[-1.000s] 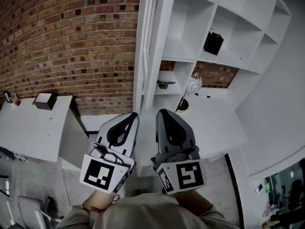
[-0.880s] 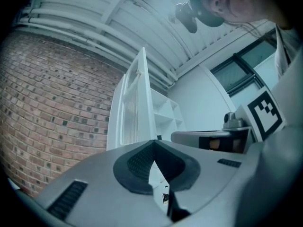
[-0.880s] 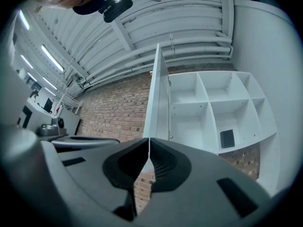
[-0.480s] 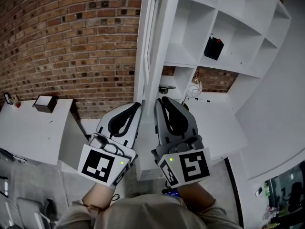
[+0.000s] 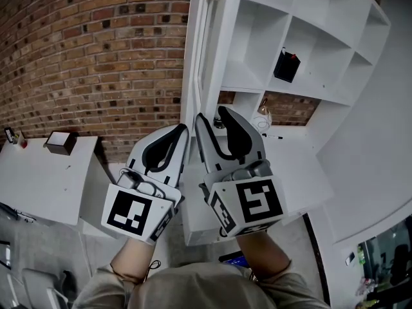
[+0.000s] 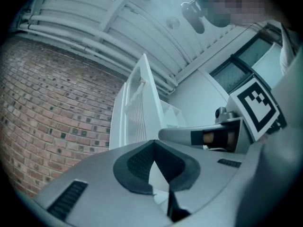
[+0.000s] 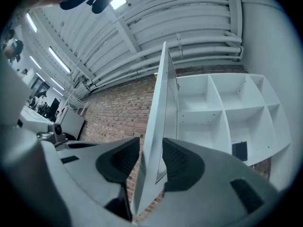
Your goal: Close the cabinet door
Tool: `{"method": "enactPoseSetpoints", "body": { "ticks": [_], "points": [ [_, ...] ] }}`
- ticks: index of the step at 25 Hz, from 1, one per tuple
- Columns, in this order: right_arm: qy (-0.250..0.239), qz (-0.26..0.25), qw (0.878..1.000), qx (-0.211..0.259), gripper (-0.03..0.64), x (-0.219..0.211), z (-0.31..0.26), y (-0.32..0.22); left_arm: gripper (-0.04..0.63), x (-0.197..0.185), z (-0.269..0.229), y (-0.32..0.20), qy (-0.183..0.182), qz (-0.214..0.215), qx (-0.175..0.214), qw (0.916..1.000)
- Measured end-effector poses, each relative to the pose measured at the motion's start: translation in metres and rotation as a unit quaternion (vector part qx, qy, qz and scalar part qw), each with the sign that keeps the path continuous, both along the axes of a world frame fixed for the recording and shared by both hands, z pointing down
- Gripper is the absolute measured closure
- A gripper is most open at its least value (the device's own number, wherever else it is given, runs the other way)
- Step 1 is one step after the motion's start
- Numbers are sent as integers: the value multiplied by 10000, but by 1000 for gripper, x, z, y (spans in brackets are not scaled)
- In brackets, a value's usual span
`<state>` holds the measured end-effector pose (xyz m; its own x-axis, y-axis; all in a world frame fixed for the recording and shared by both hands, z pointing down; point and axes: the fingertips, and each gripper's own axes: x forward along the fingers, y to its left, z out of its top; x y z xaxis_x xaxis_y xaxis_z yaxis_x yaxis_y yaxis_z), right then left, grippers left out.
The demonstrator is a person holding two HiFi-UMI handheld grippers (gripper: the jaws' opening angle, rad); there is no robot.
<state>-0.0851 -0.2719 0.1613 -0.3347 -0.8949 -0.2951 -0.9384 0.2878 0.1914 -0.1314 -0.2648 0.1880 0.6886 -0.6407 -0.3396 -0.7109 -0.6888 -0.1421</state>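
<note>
Your right gripper, jaws just opened wide, straddles the cabinet door edge at centre frame. Your left gripper is closed and empty. If you push unclamped, the door may slip free.

2 grippers (left gripper, right gripper), 1 cabinet door, 1 blk shelf box, 1 dark desk box.

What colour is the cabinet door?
White cabinet door; clearest in the right gripper view.
</note>
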Motion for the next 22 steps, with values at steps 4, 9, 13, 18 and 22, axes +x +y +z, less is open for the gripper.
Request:
{"method": "enactPoseSetpoints", "body": {
  "ticks": [4,9,13,18,22],
  "points": [
    [-30,11,10000,-87,474,-4,-2,-8,588,1,0,-3,12,93,-41,9999],
    [-87,141,9997,-196,474,-5,1,-15,588,6,3,-3,-33,242,-90,9997],
    [-143,181,9995,-233,479,-2,4,-15,588,10,8,-2,-112,331,-106,9993],
    [-150,203,9994,-245,495,2,4,-14,589,15,10,-1,-165,421,-97,9989],
    [-170,285,9992,-211,502,11,4,-13,588,19,15,-1,-195,476,-138,9986]
  ]
}}
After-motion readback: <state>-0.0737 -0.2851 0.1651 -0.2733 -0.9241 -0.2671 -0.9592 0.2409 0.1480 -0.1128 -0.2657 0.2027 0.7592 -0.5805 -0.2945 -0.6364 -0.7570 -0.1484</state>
